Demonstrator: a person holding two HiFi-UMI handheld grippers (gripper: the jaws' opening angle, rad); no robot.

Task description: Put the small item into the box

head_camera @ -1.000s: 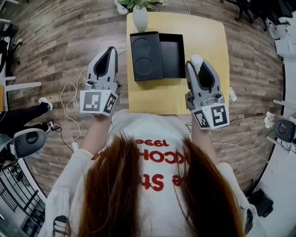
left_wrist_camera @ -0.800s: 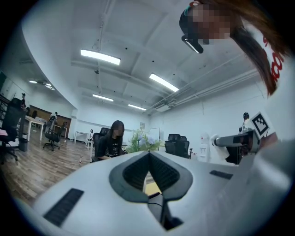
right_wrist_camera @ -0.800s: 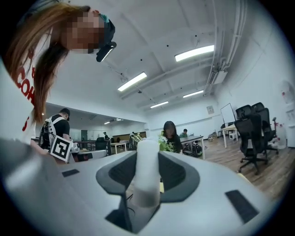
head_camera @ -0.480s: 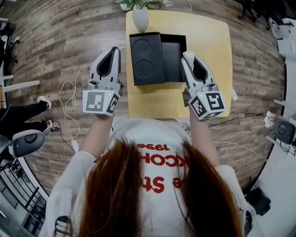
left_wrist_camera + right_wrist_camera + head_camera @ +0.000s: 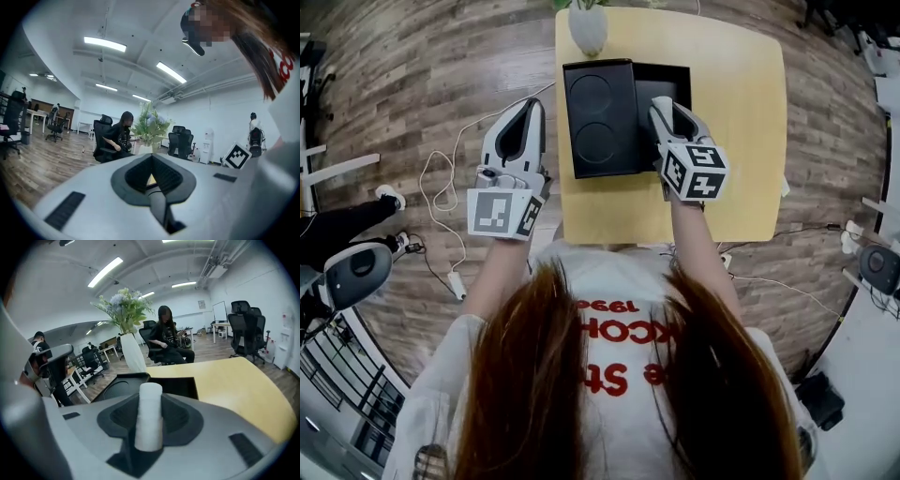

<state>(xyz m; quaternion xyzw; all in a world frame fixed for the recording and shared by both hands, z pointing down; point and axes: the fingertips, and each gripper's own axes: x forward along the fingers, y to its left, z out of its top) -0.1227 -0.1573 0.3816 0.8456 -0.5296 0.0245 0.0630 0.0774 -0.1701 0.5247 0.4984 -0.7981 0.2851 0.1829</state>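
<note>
Yellow table (image 5: 741, 112), black box (image 5: 602, 122), right tool (image 5: 662, 106) gripping white cylinder (image 5: 149, 416)

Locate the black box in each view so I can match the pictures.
Head view: black box at top centre on the yellow table.
Left gripper view: not in it.
Right gripper view: centre, just behind the white roll that the right gripper holds.
Shared landmark: white vase with flowers, visible in all three.

Right gripper (image 5: 663, 110) clamps small item (image 5: 149, 416); left gripper (image 5: 529, 107) closed.
</note>
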